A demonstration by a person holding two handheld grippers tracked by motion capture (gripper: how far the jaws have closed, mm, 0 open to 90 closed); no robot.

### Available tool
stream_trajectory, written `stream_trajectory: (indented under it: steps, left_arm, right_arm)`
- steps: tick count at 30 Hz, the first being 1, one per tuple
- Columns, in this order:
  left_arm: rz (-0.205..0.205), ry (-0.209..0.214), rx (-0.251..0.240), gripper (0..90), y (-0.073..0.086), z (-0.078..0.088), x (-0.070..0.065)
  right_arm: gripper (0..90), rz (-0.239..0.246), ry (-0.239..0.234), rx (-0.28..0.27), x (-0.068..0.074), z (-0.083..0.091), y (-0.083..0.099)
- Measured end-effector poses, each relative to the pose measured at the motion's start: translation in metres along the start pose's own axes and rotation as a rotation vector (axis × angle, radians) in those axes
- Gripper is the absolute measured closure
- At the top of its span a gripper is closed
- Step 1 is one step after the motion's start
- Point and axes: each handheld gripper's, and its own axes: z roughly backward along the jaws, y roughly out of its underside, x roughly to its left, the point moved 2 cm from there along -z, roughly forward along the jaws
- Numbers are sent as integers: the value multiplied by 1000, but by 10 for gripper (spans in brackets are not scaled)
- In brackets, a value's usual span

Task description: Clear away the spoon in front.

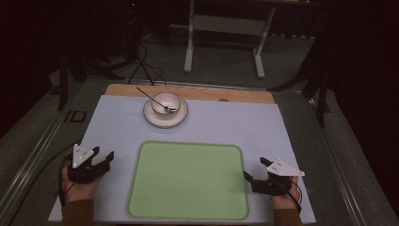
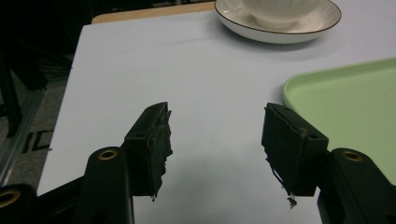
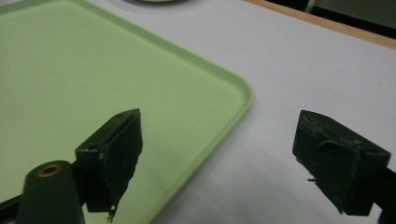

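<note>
A fixed high camera looks forward and down over a pale blue table mat (image 1: 117, 122). Two low, close cameras ride the grippers, looking along their black jaws. All three share the flat light-green rectangular tray (image 1: 188, 181) (image 2: 345, 102) (image 3: 70, 70); the left gripper view also catches the white dark-rimmed saucer (image 2: 280, 32) (image 1: 153, 117).

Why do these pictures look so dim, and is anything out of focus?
High view: the room behind is nearly black, light falls mainly on the pale blue table top and the light green rectangular tray. Left gripper view: the white ribbed bowl on its white brown-rimmed saucer is reasonably sharp. Right gripper view: the near black jaws look soft, with a faint sheen on the table.
</note>
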Motion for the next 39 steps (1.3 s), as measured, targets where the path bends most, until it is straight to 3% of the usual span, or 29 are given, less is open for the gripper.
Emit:
stream_trajectory:
  steps: [6, 12, 27, 37, 39]
  left_arm:
    - [6, -13, 4, 411, 0, 0, 2]
    - [-18, -14, 6, 406, -1, 0, -2]
    - [4, 20, 16, 399, -9, -3, -9]
    - [-15, 24, -2, 382, -43, -15, -12]
    - [-27, 25, -10, 372, -56, -21, -14]
  right_arm:
    - [143, 2, -5, -2, -2, -2, 1]
    - [139, 4, -2, 5, -1, -6, 1]
    - [138, 27, 25, 1, -2, -8, -2]
    - [138, 32, 39, 3, -3, -8, -1]
    - [138, 31, 44, 6, -3, -8, -1]
